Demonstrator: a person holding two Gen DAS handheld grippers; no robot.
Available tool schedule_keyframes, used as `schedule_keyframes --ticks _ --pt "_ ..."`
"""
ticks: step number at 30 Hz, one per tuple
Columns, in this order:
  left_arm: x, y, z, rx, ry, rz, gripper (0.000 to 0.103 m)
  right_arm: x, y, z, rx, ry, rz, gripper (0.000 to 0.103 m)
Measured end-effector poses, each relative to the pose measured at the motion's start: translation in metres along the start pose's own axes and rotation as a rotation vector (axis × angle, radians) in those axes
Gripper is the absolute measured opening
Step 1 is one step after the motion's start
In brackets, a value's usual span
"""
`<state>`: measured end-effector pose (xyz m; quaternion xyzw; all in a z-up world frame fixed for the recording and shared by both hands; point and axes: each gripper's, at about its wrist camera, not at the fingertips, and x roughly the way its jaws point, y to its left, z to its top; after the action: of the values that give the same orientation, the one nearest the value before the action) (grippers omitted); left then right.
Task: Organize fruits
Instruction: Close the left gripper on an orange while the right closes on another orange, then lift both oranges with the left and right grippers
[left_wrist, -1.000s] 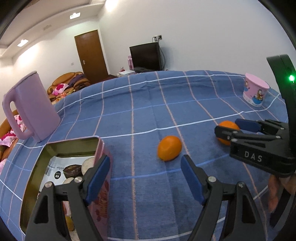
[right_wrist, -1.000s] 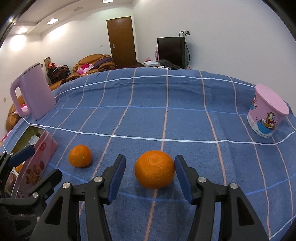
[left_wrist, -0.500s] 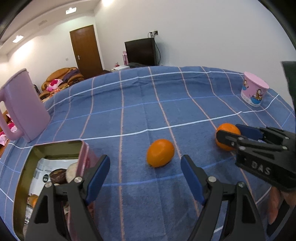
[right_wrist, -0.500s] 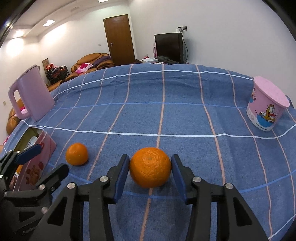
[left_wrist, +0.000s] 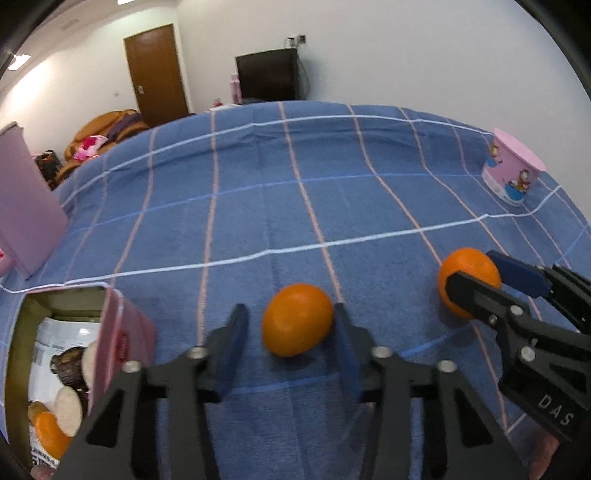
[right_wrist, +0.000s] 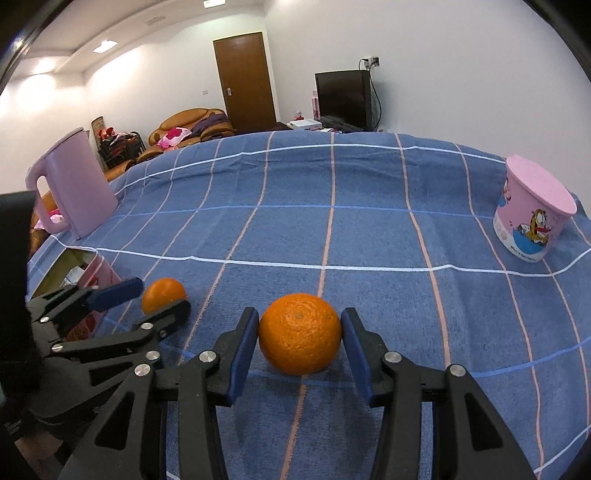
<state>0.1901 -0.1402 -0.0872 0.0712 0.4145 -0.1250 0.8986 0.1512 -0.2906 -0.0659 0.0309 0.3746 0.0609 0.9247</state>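
Note:
Two oranges lie on the blue checked cloth (right_wrist: 369, 236). The smaller orange (left_wrist: 297, 319) sits between the fingers of my left gripper (left_wrist: 289, 310), whose jaws are closing. Its right pad reaches the fruit and a gap shows at the left pad. My right gripper (right_wrist: 299, 314) is shut on the larger orange (right_wrist: 300, 338), which rests on the cloth with both blue pads against it. The left wrist view shows that orange (left_wrist: 467, 273) held at the right. An open pink tin (left_wrist: 110, 306) at the near left holds another orange (left_wrist: 48, 428) among packaged snacks.
A pink jug (right_wrist: 74, 184) stands at the far left of the cloth. A pink cartoon cup (right_wrist: 532, 221) stands near the right edge. Beyond the table are a sofa, a door and a television.
My left gripper moved forward until the smaller orange lay between its fingers, and its jaws narrowed around it. The right jaws closed onto the larger orange and then held still.

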Motion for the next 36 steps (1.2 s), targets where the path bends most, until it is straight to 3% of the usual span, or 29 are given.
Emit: schedule_keyframes --ticks 6,16,36 --pt "-0.005 -0.001 -0.004 -0.002 -0.011 -0.024 0.037 -0.005 0.002 -0.001 -0.014 -0.020 0.005 0.048" --pt "-0.023 -0.002 -0.006 0.002 -0.105 0.020 0.037 -0.018 0.006 -0.004 -0.035 -0.080 0.008 0.048" --pt "-0.043 0.000 -0.011 0.000 -0.205 0.056 0.037 -0.039 0.014 -0.006 -0.064 -0.202 -0.003 0.048"
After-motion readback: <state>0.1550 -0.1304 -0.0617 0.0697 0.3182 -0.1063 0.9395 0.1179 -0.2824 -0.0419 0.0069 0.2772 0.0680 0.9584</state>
